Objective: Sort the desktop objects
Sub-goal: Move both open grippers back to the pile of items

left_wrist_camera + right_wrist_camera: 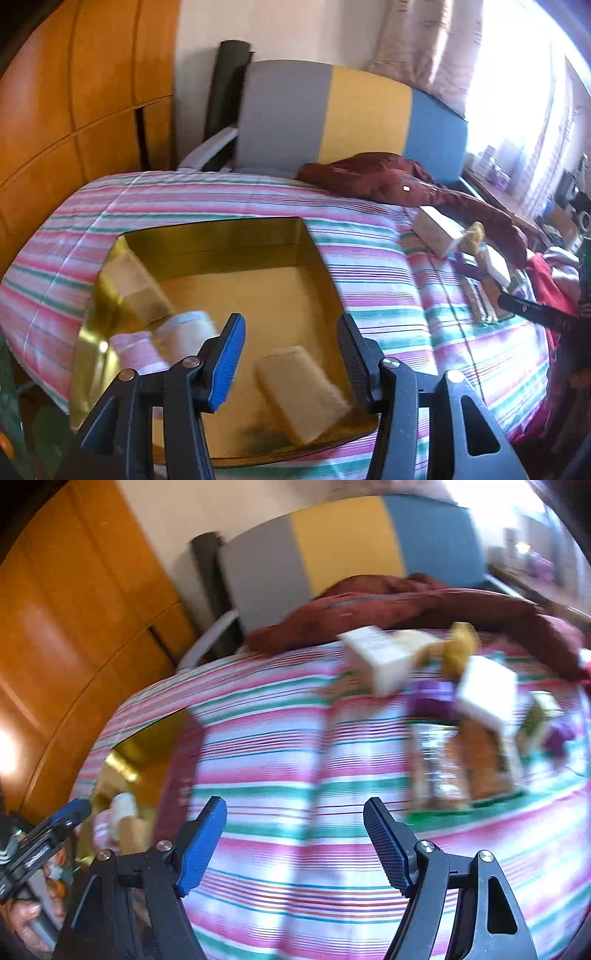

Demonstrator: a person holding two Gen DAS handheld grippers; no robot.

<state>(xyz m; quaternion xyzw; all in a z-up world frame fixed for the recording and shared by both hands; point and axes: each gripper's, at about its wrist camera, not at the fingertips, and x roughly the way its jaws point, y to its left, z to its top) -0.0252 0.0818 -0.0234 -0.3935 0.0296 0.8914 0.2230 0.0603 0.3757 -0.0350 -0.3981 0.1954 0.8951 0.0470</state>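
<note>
Gold tray (221,236), one, 7 o'clock: two tan blocks (301,391), two pale rolls (184,328). White boxes (437,229), two, 3 o'clock. Maroon garment (388,177), one. Rest too blurred to count.

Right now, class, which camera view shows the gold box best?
The left wrist view: the gold box lies open below the left tongs, its contents visible. The right wrist view shows only a blurred corner at the left edge.
</note>
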